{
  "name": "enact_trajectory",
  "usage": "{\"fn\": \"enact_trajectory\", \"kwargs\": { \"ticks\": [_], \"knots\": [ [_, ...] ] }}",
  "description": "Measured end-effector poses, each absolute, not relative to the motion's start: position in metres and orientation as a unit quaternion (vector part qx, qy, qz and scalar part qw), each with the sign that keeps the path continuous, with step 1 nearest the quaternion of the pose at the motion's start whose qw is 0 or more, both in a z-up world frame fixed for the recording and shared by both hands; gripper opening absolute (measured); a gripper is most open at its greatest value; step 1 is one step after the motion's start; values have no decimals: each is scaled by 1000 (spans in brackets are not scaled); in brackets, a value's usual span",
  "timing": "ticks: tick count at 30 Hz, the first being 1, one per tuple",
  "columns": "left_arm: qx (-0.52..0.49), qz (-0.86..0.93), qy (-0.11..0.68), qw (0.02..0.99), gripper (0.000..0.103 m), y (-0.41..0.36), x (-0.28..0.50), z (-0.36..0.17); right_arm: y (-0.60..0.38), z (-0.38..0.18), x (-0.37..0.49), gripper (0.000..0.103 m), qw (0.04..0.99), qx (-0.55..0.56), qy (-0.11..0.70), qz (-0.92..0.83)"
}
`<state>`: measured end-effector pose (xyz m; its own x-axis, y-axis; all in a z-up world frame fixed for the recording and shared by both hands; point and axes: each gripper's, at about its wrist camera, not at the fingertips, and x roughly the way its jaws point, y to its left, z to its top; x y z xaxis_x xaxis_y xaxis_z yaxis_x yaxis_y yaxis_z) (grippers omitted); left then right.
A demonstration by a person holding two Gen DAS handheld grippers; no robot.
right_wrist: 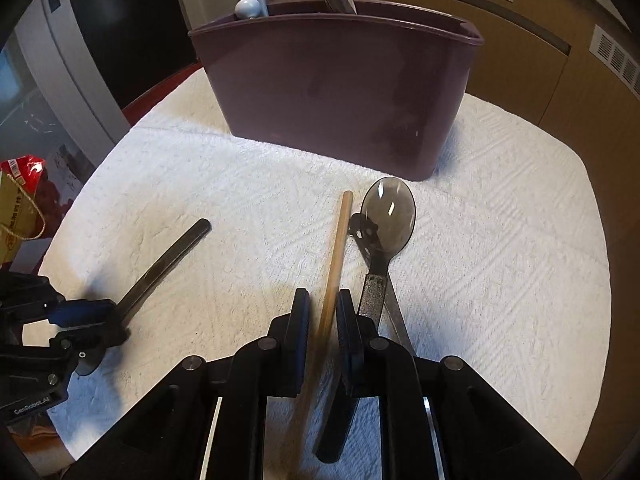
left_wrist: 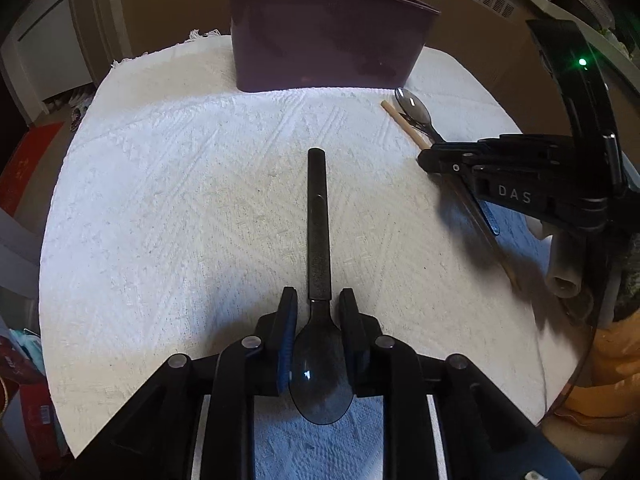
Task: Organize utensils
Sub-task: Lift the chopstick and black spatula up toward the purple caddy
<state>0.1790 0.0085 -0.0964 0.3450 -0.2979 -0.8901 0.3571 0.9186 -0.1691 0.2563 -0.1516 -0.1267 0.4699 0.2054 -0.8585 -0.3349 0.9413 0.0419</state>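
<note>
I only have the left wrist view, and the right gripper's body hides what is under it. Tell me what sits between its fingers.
Observer: A wooden stick runs between the pads of the right gripper; I cannot tell whether they press it.
Operator: Report what lies right beside that stick.
Observer: A clear grey spoon, bowl toward the purple holder, lies across a dark metal tool.

Open cloth (left_wrist: 180, 200); purple bin (left_wrist: 328, 36) apparently blocks far edge.
</note>
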Motion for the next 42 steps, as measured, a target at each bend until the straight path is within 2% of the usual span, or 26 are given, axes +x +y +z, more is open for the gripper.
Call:
{"fn": "enact_trajectory", "kwargs": {
  "ticks": [2, 3, 4, 14, 18, 20, 24, 26, 35, 38, 42],
  "knots": [
    [26, -211, 536, 817, 35, 7, 176, -95, -151, -128, 256, 14, 855, -67, 490, 155],
    [25, -215, 536, 816, 37, 7, 174, -95, -151, -128, 254, 8, 855, -67, 491, 153],
    [24, -218, 537, 815, 40, 8, 174, -95, -151, -128, 252, 7, 855, -68, 492, 152],
    [25, -209, 551, 808, 40, 6, 190, -96, -170, -104, 204, 6, 869, -45, 465, 163],
    [50, -190, 567, 800, 30, -8, 207, -96, -183, -95, 189, 6, 877, -40, 451, 159],
    [63, -182, 576, 794, 19, -12, 215, -97, -188, -92, 184, 6, 881, -38, 444, 157],
    [96, -175, 586, 786, 10, -17, 217, -97, -206, -90, 173, 6, 886, -25, 436, 154],
    [108, -174, 580, 788, 10, -19, 211, -97, -212, -91, 170, 6, 887, -17, 435, 153],
    [77, -188, 493, 846, 10, -16, 171, -43, -216, -80, 153, 6, 897, -3, 415, 152],
    [63, -191, 438, 876, 10, -14, 161, -5, -215, -61, 146, 6, 909, -5, 389, 147],
    [31, -184, 328, 926, 10, -10, 157, 59, -213, -13, 139, 6, 938, -1, 315, 148]
  ]
}}
